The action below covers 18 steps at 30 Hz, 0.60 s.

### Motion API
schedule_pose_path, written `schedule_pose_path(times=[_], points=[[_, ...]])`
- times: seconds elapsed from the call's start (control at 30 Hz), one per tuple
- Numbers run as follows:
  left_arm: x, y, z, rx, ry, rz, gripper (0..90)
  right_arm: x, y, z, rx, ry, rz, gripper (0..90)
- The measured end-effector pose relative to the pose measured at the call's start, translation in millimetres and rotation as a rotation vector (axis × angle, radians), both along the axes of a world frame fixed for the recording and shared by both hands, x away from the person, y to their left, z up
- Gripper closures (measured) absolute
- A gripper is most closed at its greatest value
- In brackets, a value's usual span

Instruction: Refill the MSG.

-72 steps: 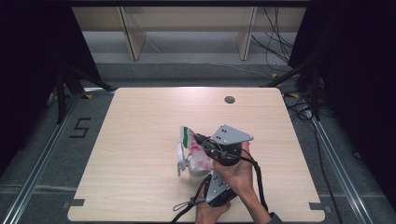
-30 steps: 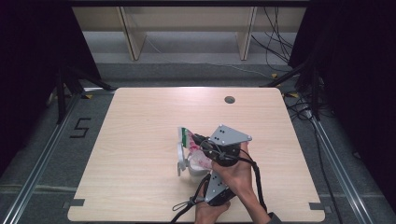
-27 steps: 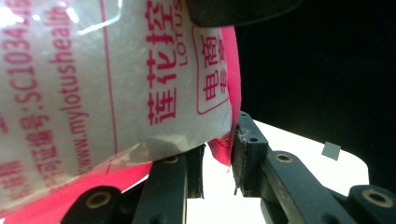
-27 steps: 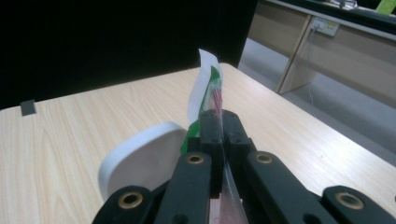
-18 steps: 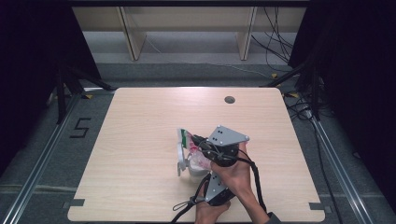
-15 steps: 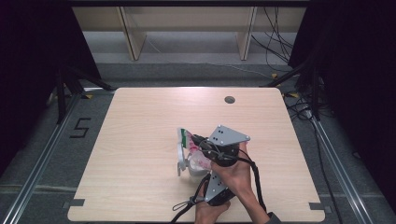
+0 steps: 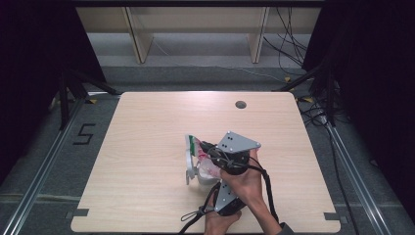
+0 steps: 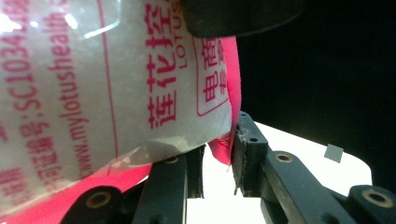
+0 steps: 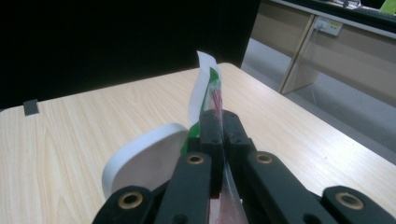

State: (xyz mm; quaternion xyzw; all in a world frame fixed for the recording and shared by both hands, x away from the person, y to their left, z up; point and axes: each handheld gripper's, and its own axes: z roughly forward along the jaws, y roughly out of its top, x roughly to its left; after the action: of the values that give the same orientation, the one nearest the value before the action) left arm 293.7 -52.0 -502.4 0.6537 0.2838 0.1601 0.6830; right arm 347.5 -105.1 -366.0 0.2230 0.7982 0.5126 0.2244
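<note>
Pinching the plastic bag (image 9: 212, 100) by its green-striped top edge, right gripper (image 9: 219, 122) jaws pressed together on it. Left gripper (image 8: 219, 156) jaws clamped on bag's pink bottom hem, red print legible there; from above, just near-centre table (image 7: 147, 147).

The translucent plastic bag with red printed lettering (image 8: 107, 79) is running off the top and left edges just beyond the left gripper (image 8: 217, 161), cutting its text short. A blurred black shape (image 8: 240, 16) is covering the bag's upper corner.
</note>
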Motion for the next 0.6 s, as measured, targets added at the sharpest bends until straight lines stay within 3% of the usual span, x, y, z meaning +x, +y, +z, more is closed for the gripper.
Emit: schedule_pose_path(times=[0.2, 0.23, 0.33, 0.37, 0.5, 0.53, 0.6], points=[[-1.1, 1.8, 1.1, 0.016, 0.004, 0.011, 75.6, 0.1, 0.8, 0.1, 0.008, -0.012, 0.001, 90.0], [-1.0, 0.9, 0.7, 0.004, 0.005, 0.012, 75.5, -1.0, 1.7, -0.8, 0.016, 0.003, -0.015, 90.0], [-0.6, 2.1, 0.4, 0.016, 0.001, 0.013, 75.6, -0.1, 1.6, -0.4, 0.008, -0.012, 0.009, 90.0], [-0.8, 2.5, 0.8, 0.018, 0.001, 0.013, 75.6, -1.8, 1.8, -0.1, 0.023, 0.006, -0.012, 90.0], [-0.8, 1.9, 0.3, 0.014, 0.000, 0.013, 75.6, -0.7, 2.0, -0.7, 0.014, 0.003, -0.001, 90.0], [-1.0, 2.1, 0.4, 0.015, 0.001, 0.012, 75.6, -1.9, 1.0, 0.2, 0.016, 0.032, -0.008, 90.0], [0.1, 1.6, 0.3, 0.006, -0.008, 0.005, 75.6, 0.5, 0.4, 0.3, 0.022, -0.003, 0.004, 90.0]])
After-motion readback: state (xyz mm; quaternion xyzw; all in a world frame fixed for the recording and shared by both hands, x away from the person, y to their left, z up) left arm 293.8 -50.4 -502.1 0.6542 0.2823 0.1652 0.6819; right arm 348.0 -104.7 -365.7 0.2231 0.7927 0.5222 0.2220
